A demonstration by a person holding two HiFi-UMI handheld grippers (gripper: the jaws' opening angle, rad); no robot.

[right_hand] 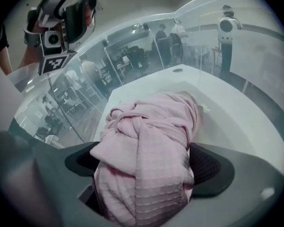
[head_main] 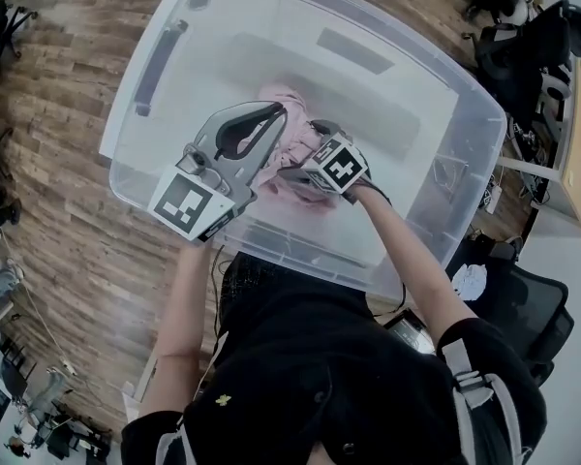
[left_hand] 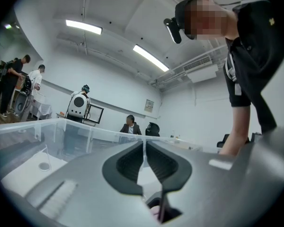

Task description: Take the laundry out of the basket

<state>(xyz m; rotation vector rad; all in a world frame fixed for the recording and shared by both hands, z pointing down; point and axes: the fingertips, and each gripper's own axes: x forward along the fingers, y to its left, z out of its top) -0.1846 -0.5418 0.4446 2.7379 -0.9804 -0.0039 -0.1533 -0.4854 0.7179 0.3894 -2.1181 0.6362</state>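
A bundle of pink laundry [head_main: 292, 145] lies on the floor of the clear plastic basket [head_main: 128, 114]. My right gripper [head_main: 292, 174] reaches down into the basket. In the right gripper view its jaws stand wide on either side of the knotted pink laundry [right_hand: 151, 131], and the right gripper [right_hand: 150, 168] is open; the cloth fills the gap and brushes the right pad [right_hand: 204, 167]. My left gripper [head_main: 274, 112] hovers over the basket's near side, above the cloth, pointing level. In its own view the left gripper [left_hand: 143, 148] is shut and holds nothing.
The basket's clear walls [right_hand: 132, 51] rise all round the cloth, with a dark handle [head_main: 160, 61] on its left rim. Wood floor [head_main: 48, 192] surrounds it. Office chairs [head_main: 523, 308] and desks stand at the right. Several people [left_hand: 19, 84] are far off.
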